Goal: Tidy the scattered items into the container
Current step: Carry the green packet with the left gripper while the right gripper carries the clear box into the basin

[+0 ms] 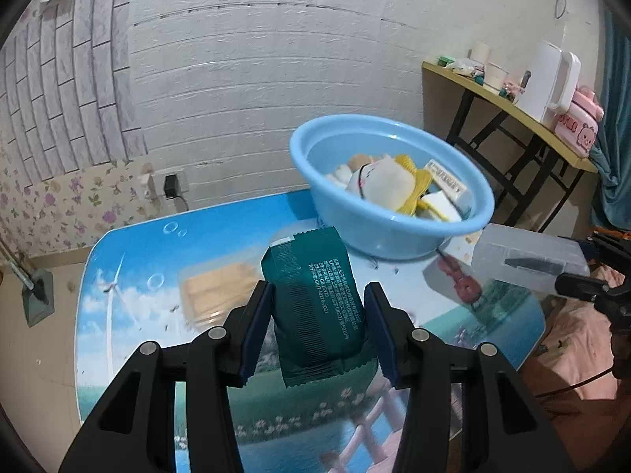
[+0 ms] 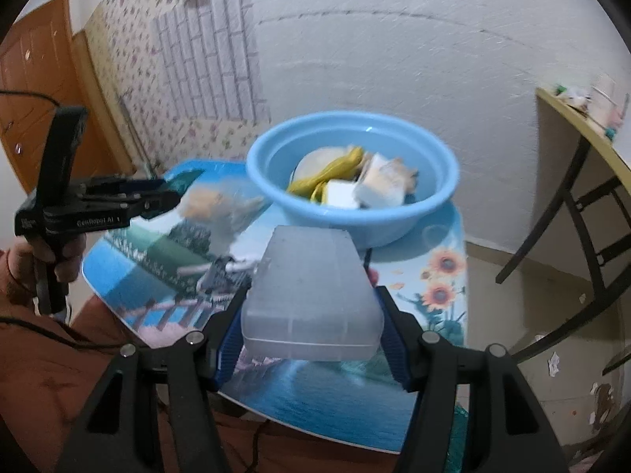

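Carrying both loads toward the round blue plastic basin [image 1: 390, 193] at twelve o'clock: left gripper [image 1: 317, 307] fingers pinch a dark green foil snack packet [image 1: 313, 295], right gripper [image 2: 311, 315] fingers clamp a frosted translucent plastic box [image 2: 311, 291] above the desk [image 2: 315, 398]. Next, release each over the basin.

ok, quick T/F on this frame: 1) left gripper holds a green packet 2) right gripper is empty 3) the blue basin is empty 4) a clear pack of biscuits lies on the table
1) True. The left gripper is clamped on the green packet.
2) False. The right gripper holds a translucent plastic box between its pads.
3) False. The blue basin already holds a plush toy, something yellow and small boxes.
4) True. The clear biscuit pack lies on the table, left of the basin.
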Action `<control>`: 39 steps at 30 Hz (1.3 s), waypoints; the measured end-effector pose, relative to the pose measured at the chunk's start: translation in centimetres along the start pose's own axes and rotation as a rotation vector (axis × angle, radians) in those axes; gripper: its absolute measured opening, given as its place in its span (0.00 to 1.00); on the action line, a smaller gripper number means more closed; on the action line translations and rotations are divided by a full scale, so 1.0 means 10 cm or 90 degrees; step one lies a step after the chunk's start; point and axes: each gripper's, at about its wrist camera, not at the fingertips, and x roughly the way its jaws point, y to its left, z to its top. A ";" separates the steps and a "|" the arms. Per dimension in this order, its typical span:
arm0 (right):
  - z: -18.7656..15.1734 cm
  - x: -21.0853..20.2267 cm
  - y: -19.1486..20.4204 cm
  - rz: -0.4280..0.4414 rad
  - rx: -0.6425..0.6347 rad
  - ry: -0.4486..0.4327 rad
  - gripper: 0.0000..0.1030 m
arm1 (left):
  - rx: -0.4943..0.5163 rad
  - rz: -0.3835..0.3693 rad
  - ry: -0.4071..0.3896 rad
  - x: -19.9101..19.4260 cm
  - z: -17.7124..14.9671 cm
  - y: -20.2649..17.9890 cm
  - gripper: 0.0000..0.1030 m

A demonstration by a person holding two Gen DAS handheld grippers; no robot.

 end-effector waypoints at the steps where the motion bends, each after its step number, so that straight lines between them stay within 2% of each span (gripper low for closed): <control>1: 0.04 -0.05 -0.03 0.005 0.006 -0.013 0.58 | 0.003 -0.001 0.001 0.02 0.04 -0.01 0.46; 6: 0.21 -0.23 -0.05 0.015 0.002 -0.056 0.58 | 0.021 -0.008 -0.005 0.01 0.25 -0.09 0.46; 10: 0.37 -0.41 -0.01 0.026 -0.008 -0.114 0.58 | 0.035 -0.016 -0.010 0.00 0.48 -0.14 0.46; 16: 0.60 -0.34 -0.14 0.016 0.018 -0.166 0.58 | 0.082 -0.039 -0.005 0.20 0.75 -0.33 0.46; 22: 0.78 0.05 -0.41 -0.007 0.066 -0.149 0.58 | 0.116 -0.071 0.019 0.54 0.85 -0.59 0.46; 25: 0.83 0.19 -0.44 -0.001 0.076 -0.146 0.58 | 0.125 -0.079 0.032 0.68 0.86 -0.68 0.46; 32: 0.91 0.53 -0.37 -0.039 0.044 -0.121 0.58 | 0.159 -0.077 0.048 0.91 0.87 -0.79 0.46; 39: 0.84 0.83 -0.41 -0.030 0.056 -0.089 0.58 | 0.168 -0.069 0.049 1.05 0.84 -0.84 0.47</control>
